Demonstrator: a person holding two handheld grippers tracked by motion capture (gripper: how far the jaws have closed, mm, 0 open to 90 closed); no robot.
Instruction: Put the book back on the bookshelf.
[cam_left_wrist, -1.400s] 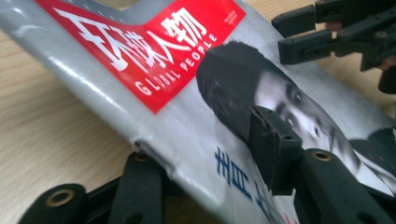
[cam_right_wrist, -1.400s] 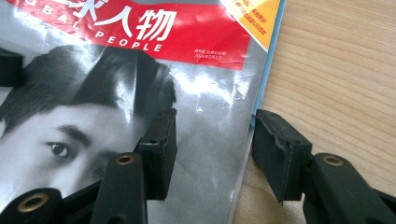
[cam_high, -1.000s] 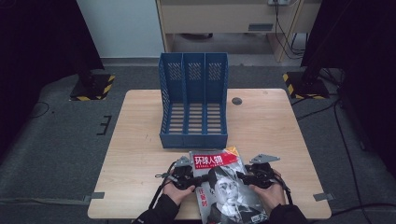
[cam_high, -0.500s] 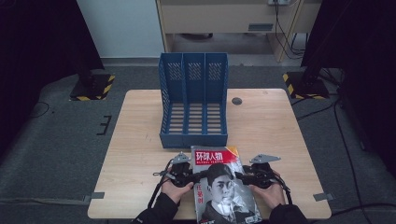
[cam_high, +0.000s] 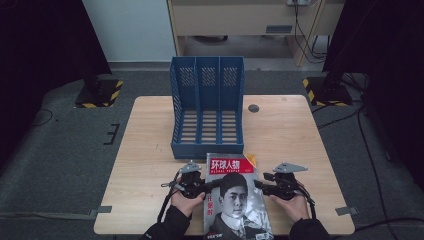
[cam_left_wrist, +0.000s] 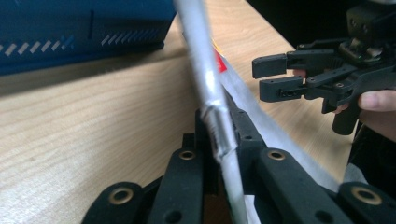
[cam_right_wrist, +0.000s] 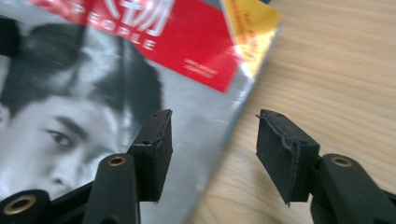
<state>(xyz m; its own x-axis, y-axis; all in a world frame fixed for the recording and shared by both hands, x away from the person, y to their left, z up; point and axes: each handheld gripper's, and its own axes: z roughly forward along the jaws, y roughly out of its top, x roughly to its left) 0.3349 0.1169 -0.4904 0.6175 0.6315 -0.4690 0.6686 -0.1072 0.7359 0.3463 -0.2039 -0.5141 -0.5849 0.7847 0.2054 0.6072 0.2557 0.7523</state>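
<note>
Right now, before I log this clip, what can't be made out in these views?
- Magazine: its near end is cut off by the high view's bottom edge.
- Left tool: shut on the magazine's edge; what lies under the raised cover is hidden.
- Right tool: open astride the other edge; the cover fills its view, blurred.
- Blue file rack: floor of each slot visible, nothing readable inside.

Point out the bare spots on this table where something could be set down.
Bare wood lies left of the file rack, out to the table edge, and right of it around the small dark disc. The near middle is crowded: magazine, left gripper clamping its edge, right gripper open beside it.
</note>
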